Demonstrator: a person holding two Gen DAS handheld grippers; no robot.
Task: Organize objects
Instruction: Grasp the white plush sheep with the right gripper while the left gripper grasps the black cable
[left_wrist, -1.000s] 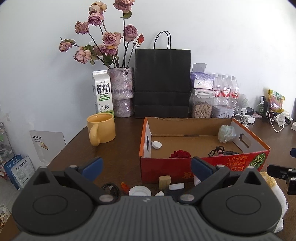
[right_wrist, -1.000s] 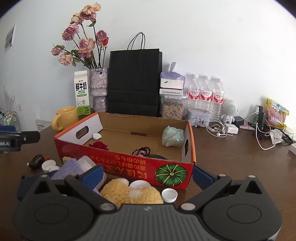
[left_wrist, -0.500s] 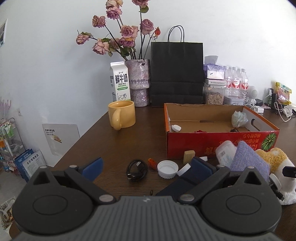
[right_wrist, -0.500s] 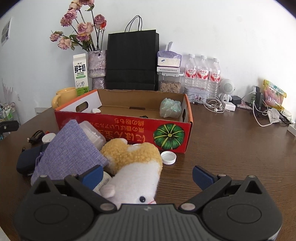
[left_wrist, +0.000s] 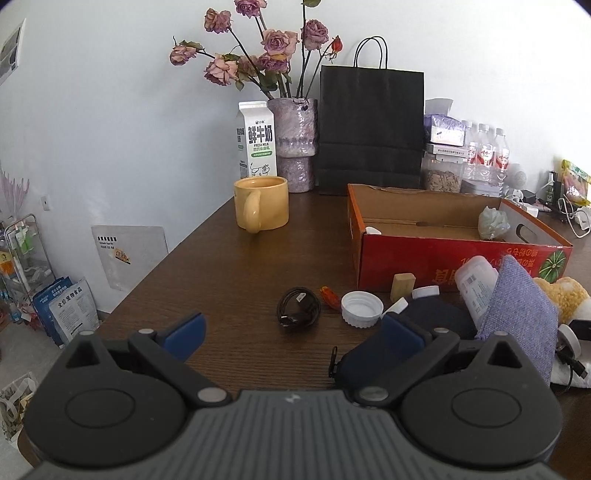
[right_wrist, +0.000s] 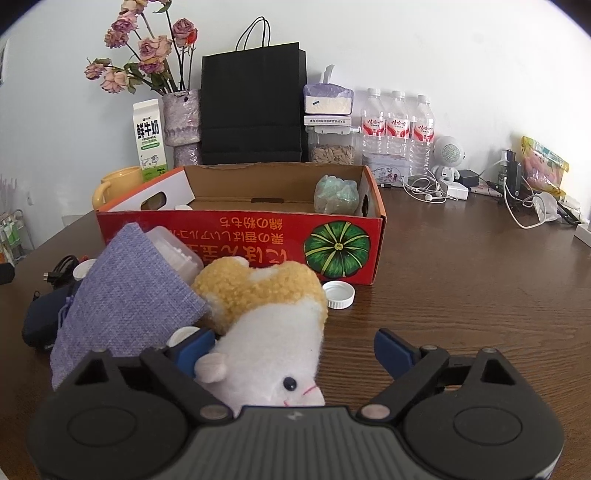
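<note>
A red cardboard box (left_wrist: 436, 258) (right_wrist: 258, 240) stands open on the brown table, with a pale green bundle (right_wrist: 336, 194) and a white cap inside. In front of it lie a coiled black cable (left_wrist: 298, 312), a white lid (left_wrist: 361, 308), a tan block (left_wrist: 402, 287), a dark blue pouch (left_wrist: 436, 317), a purple fabric bag (right_wrist: 125, 291), a clear plastic container (right_wrist: 173, 251) and a yellow-and-white plush toy (right_wrist: 266, 310). My left gripper (left_wrist: 291, 332) is open, above the table just short of the cable. My right gripper (right_wrist: 295, 349) is open with the plush toy between its fingers.
A yellow mug (left_wrist: 262, 206), milk carton (left_wrist: 257, 138), vase of dried roses (left_wrist: 293, 142) and black paper bag (left_wrist: 371, 127) stand behind. Water bottles (right_wrist: 397, 129), a jar, a small speaker and tangled cables (right_wrist: 524, 199) line the back right. Another white lid (right_wrist: 338, 294) lies by the box.
Both grippers have pulled back from the box toward the table's front edge. The loose objects and the plush toy now show nearer in both views. Both stay open.
</note>
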